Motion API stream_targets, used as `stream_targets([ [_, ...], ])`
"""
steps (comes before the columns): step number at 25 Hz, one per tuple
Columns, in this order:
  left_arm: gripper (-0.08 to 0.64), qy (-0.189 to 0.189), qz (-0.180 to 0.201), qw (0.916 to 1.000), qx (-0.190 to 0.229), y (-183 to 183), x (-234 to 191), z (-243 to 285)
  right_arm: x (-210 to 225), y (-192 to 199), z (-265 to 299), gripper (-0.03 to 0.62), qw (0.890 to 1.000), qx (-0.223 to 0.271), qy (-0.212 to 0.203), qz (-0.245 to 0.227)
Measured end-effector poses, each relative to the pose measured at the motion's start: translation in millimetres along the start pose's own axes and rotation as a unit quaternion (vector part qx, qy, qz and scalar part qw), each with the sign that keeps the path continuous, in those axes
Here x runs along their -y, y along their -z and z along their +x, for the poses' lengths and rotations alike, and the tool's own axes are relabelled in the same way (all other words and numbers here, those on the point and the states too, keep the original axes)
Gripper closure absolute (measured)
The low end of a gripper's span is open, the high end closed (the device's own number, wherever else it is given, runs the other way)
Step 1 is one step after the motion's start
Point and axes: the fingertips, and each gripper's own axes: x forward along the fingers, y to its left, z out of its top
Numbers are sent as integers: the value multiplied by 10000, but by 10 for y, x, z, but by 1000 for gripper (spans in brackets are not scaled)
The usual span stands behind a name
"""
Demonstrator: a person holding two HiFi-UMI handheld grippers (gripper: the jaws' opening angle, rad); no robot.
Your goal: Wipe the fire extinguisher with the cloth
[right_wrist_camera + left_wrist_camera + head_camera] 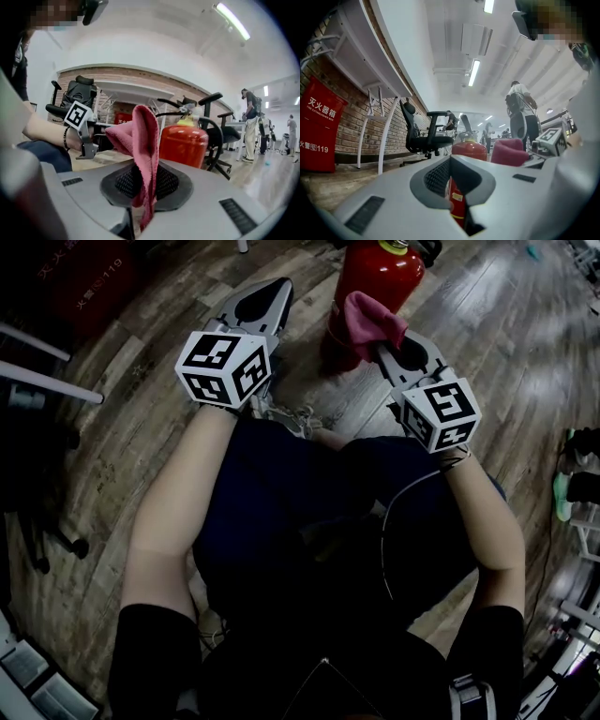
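Note:
A red fire extinguisher [377,282] stands upright on the wooden floor [131,418] ahead of me. My right gripper [386,346] is shut on a pink cloth [370,322], and the cloth lies against the cylinder's near side. In the right gripper view the cloth [143,154] hangs pinched between the jaws, with the extinguisher [183,143] just behind it. My left gripper [279,287] is shut and holds nothing, a little left of the extinguisher. Its own view shows the red body [459,197] beyond the closed jaws and the cloth [509,151] to the right.
A red fire-extinguisher box [318,126] stands against the brick wall at left, beside white table legs [386,136]. A black office chair [424,136] is behind the extinguisher. People stand farther back [520,108]. My knees fill the lower head view.

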Motion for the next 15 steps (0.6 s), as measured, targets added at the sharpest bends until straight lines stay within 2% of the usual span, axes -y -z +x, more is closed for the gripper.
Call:
stream_targets([
  [4, 546, -26, 33, 10000, -67, 43, 22, 9, 451, -195, -305, 529, 9980, 375, 506, -93],
  [8, 546, 6, 153, 9998, -132, 75, 67, 37, 854, -138, -529, 529, 9925, 649, 991, 295],
  [11, 546, 9, 210, 9997, -149, 90, 84, 55, 1033, -29, -605, 529, 9891, 623, 1191, 599],
  [15, 546, 9, 278, 9995, -165, 109, 98, 62, 1145, 90, -675, 529, 9864, 529, 1349, 771],
])
